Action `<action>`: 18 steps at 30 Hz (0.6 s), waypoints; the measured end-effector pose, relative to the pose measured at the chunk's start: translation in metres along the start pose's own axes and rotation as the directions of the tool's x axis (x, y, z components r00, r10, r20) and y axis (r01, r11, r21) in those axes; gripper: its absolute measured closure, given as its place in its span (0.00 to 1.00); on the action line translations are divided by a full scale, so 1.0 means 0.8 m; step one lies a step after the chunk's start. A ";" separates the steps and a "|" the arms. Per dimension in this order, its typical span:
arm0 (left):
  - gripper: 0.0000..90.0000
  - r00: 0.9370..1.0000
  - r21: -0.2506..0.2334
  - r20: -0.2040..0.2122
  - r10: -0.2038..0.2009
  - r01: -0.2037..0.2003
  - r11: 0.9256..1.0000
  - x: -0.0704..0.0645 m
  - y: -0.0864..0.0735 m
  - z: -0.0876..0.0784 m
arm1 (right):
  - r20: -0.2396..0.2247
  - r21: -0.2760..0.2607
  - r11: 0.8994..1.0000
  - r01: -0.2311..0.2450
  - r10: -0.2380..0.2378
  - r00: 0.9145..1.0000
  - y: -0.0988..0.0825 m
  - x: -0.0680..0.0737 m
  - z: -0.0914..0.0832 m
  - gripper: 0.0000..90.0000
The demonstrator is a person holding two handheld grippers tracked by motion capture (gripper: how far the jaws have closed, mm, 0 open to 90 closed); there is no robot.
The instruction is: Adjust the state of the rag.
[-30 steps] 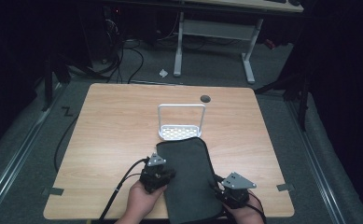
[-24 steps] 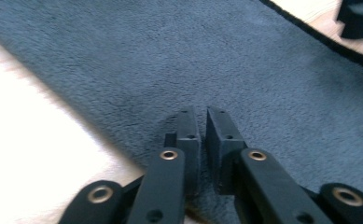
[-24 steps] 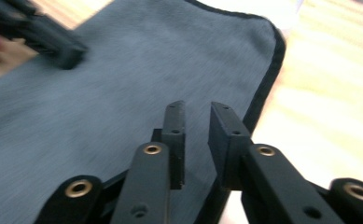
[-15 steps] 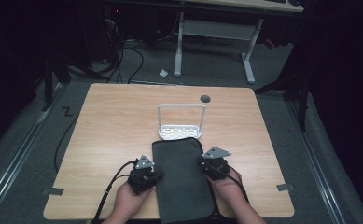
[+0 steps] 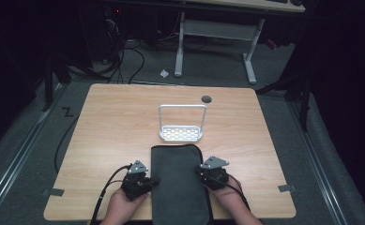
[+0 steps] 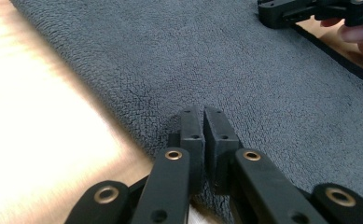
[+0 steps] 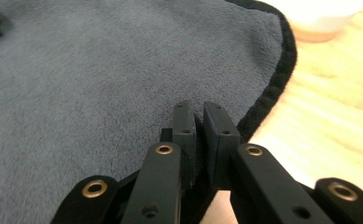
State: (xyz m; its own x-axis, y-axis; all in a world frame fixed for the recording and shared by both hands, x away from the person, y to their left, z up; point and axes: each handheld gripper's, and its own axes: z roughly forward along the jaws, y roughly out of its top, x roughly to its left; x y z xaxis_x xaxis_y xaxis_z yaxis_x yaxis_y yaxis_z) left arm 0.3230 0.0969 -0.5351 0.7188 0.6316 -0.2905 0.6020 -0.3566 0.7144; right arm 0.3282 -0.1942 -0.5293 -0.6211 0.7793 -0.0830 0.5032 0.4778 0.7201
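High view: dark grey towel [image 5: 179,185] flat on table [image 5: 110,131], between both grippers.
Left gripper [image 6: 203,122]: jaws clamped on towel's edge, just been closing.
Right gripper [image 7: 198,119]: jaws pinched on opposite hemmed edge, just been closing.
Beyond jaws: white rack [image 5: 182,133], near towel's far end.

Cloth [image 5: 179,183] lies on the table [image 5: 114,126] at its near edge, centred. Rack [image 5: 182,124] stands just behind the cloth. Left gripper [image 5: 148,182] sits at the cloth's left edge, right gripper [image 5: 202,172] at its right edge.
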 end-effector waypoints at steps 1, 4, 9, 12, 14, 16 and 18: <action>0.96 1.000 0.001 0.002 0.004 -0.004 1.000 -0.002 -0.002 -0.001 | -0.012 0.003 1.000 0.005 -0.004 1.000 -0.003 0.003 -0.004 0.92; 0.95 1.000 0.011 0.018 0.020 -0.020 1.000 -0.007 -0.008 -0.007 | -0.039 0.001 1.000 0.015 -0.015 0.999 -0.012 0.011 -0.014 0.91; 0.91 0.999 0.020 0.051 0.008 -0.009 1.000 -0.006 -0.008 -0.009 | -0.057 -0.031 1.000 -0.005 0.004 0.998 -0.023 0.016 -0.021 0.90; 0.87 0.998 0.008 0.068 0.008 -0.008 1.000 -0.005 -0.006 -0.009 | -0.075 -0.035 0.999 -0.021 0.018 0.997 -0.021 0.014 -0.021 0.82; 0.81 0.999 -0.019 0.048 0.021 -0.020 1.000 -0.003 -0.004 -0.010 | -0.079 -0.057 0.998 -0.030 0.025 0.997 -0.019 0.013 -0.023 0.79; 0.73 1.000 -0.068 0.019 0.012 -0.010 0.998 0.000 -0.003 -0.014 | -0.069 -0.081 0.996 -0.037 0.031 0.997 -0.017 0.009 -0.025 0.76; 0.66 0.999 -0.118 -0.018 -0.030 0.028 0.993 0.008 0.002 -0.018 | -0.053 -0.091 0.994 -0.063 0.058 0.997 -0.016 0.004 -0.026 0.73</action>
State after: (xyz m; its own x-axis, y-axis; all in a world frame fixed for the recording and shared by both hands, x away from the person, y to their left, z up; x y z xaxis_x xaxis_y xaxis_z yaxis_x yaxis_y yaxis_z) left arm 0.3236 0.1102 -0.5268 0.6938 0.6546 -0.3004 0.5768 -0.2551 0.7761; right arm 0.3071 -0.2062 -0.5249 -0.6215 0.7834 -0.0042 0.4850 0.3889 0.7833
